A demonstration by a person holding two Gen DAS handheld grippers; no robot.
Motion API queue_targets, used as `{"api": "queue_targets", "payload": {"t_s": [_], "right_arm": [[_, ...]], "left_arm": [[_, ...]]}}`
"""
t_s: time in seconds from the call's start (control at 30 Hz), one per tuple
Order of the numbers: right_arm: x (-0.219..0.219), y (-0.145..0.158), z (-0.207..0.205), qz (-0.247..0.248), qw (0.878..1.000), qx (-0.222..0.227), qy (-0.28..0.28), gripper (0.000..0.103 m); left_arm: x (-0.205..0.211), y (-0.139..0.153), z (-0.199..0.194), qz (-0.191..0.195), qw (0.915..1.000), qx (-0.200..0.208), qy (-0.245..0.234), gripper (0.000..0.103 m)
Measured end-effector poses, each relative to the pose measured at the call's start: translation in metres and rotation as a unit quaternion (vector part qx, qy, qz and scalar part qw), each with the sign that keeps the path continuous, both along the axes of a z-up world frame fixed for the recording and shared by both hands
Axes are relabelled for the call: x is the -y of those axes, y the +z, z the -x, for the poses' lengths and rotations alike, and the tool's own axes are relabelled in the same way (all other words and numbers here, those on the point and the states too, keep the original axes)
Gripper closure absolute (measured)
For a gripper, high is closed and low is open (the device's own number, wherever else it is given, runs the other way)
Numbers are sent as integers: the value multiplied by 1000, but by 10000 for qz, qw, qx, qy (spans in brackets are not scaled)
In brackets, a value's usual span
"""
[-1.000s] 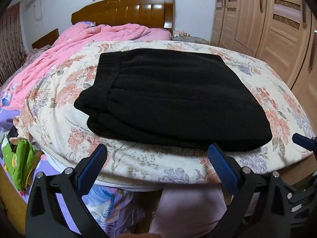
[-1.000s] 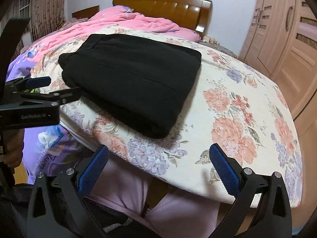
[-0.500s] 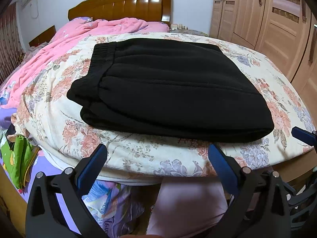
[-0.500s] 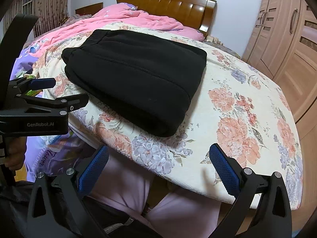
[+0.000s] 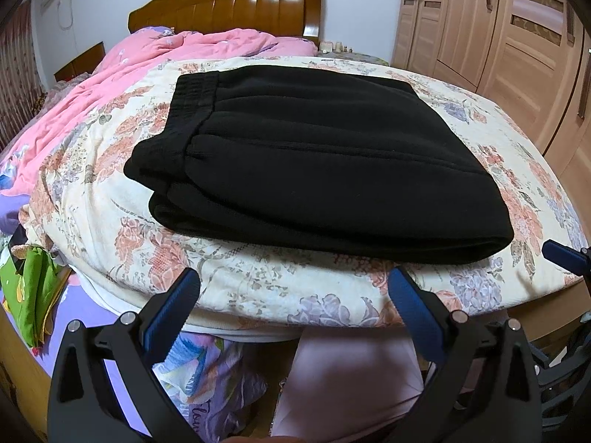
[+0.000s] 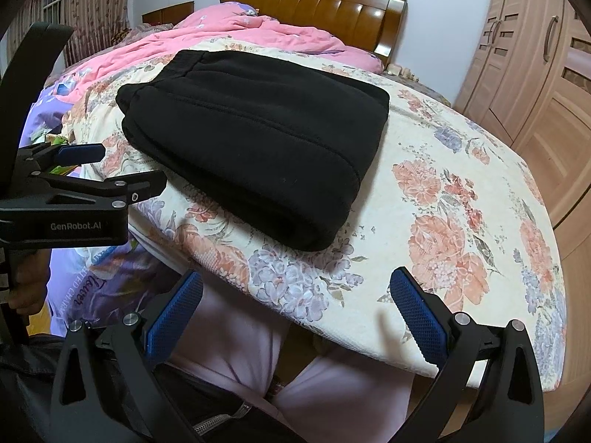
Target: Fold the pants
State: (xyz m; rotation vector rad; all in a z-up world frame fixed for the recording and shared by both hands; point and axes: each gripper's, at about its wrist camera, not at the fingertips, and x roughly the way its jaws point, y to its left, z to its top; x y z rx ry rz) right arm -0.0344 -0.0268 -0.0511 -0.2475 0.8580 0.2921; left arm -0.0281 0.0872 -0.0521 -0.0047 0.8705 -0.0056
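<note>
The black pants (image 5: 314, 162) lie folded into a thick rectangle on the floral quilt (image 5: 110, 199), waistband at the far left. They also show in the right wrist view (image 6: 255, 147). My left gripper (image 5: 295, 288) is open and empty, held back from the bed's near edge, below the fold. My right gripper (image 6: 295, 288) is open and empty, off the near edge to the right of the pants. The left gripper also shows from the side in the right wrist view (image 6: 122, 171).
A pink duvet (image 5: 155, 55) is bunched at the back left by the wooden headboard (image 5: 225, 3). Wooden wardrobe doors (image 5: 498, 29) stand at the right. Green and purple cloth (image 5: 33, 288) hangs off the bed's left. The person's legs (image 6: 236, 350) stand against the near edge.
Both grippers have drawn slightly closer and higher, so the pants look larger. The pants have not moved and both grippers stay open.
</note>
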Motion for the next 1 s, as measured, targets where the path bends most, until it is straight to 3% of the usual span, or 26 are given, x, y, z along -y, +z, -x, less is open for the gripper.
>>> {"api": "queue_targets", "payload": {"t_s": [1.0], "right_arm": [[-1, -2, 0, 7, 10000, -24, 26, 5]], "left_arm": [[0, -2, 1, 30, 10000, -38, 51, 2]]}}
